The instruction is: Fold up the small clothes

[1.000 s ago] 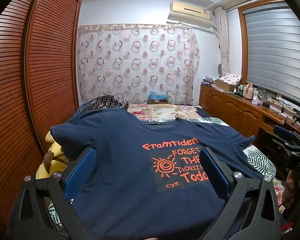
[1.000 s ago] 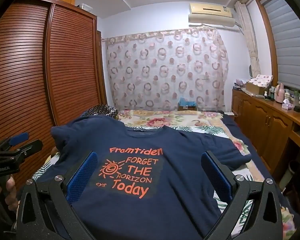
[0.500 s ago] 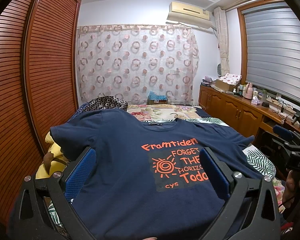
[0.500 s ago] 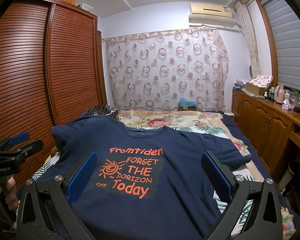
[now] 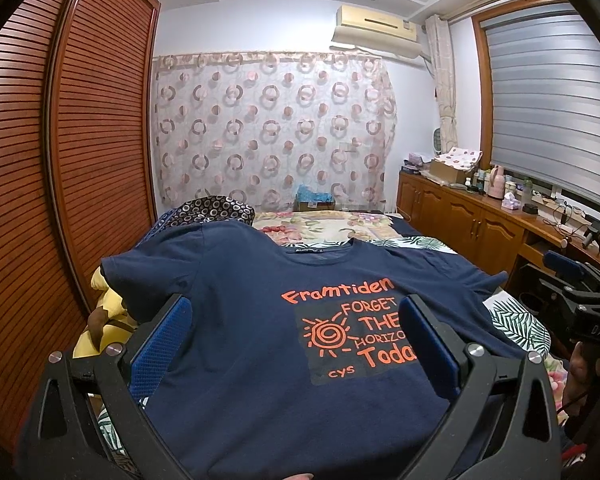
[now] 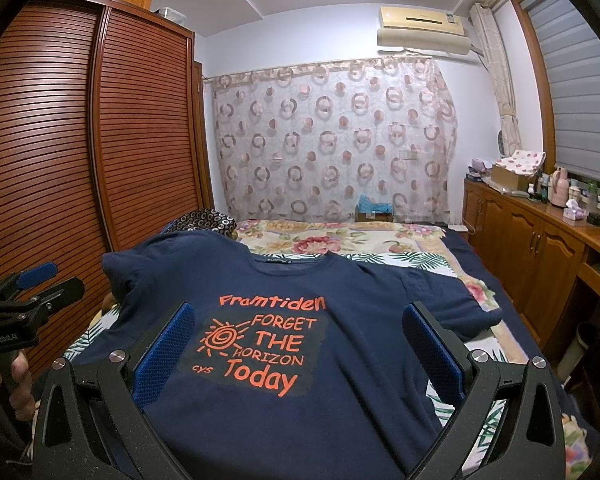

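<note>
navy T-shirt [image 6: 300,360] flat on bed [image 6: 380,240]

Navy T-shirt [image 6: 340,280] with orange "Framtiden" print lies spread face-up, unfolded, on the bed [image 6: 340,240].

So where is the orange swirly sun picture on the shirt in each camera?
Left wrist view: the orange spiral sun print sits right of centre on the navy blue cotton T-shirt, between the open left gripper fingers.
Right wrist view: the sun sits left of centre, just inside the open right gripper.
Shared landmark: the cream wall air conditioner.
</note>
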{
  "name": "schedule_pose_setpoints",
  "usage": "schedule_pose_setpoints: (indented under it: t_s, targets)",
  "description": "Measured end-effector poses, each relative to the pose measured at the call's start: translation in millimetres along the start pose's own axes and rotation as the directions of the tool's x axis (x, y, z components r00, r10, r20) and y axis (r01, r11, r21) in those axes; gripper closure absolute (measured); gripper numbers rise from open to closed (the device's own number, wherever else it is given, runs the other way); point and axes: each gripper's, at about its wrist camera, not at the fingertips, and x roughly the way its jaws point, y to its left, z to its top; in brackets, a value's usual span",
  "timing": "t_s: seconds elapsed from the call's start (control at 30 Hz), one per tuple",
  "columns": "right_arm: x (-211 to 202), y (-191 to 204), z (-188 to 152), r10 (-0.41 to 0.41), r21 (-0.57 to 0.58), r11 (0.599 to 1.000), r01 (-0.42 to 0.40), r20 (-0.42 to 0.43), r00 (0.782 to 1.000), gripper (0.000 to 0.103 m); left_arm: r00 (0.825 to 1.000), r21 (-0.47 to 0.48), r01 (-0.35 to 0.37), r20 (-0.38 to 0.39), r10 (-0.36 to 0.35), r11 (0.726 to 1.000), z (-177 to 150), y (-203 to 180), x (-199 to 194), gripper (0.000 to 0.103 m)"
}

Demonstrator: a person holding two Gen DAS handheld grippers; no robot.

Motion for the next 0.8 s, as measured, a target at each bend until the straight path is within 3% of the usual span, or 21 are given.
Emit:
schedule_pose_setpoints:
  t_s: [0.8]
  targets:
    - [-0.6,1.3,-1.9,0.002,0.001,1.000,-0.002,0.008,1.000,0.000,1.000,0.010,0.001,0.010,-0.001,1.000,6.0,-3.8,-4.0,0.000]
